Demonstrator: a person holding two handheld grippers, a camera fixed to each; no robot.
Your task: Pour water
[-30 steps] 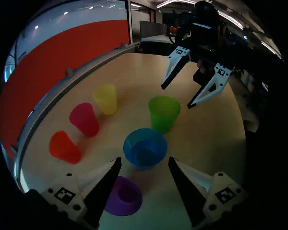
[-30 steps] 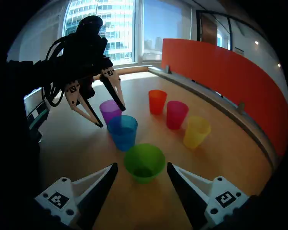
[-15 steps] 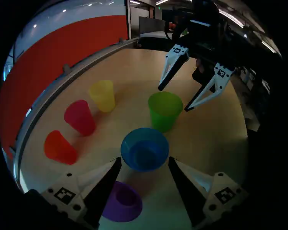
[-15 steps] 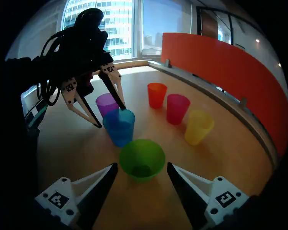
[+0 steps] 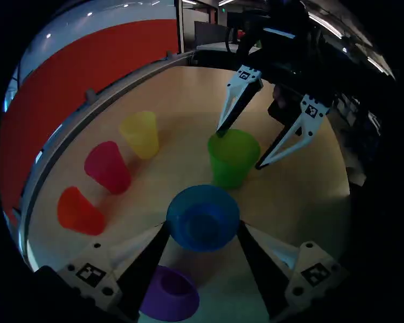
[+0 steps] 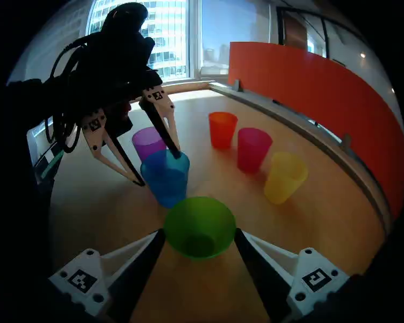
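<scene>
Standing upright, mouths up: blue cup (image 5: 202, 215) sits between the spread fingers of the left gripper (image 5: 202, 226), green cup (image 6: 199, 223) inside the right gripper (image 6: 198, 232), also released; bare table (image 5: 304, 199) lies away from the walled edge

The purple cup (image 5: 172, 295) is partly covered by a finger of the left gripper (image 5: 202, 224); in the right gripper view, its base is hidden behind the blue cup (image 6: 167, 180).
</scene>
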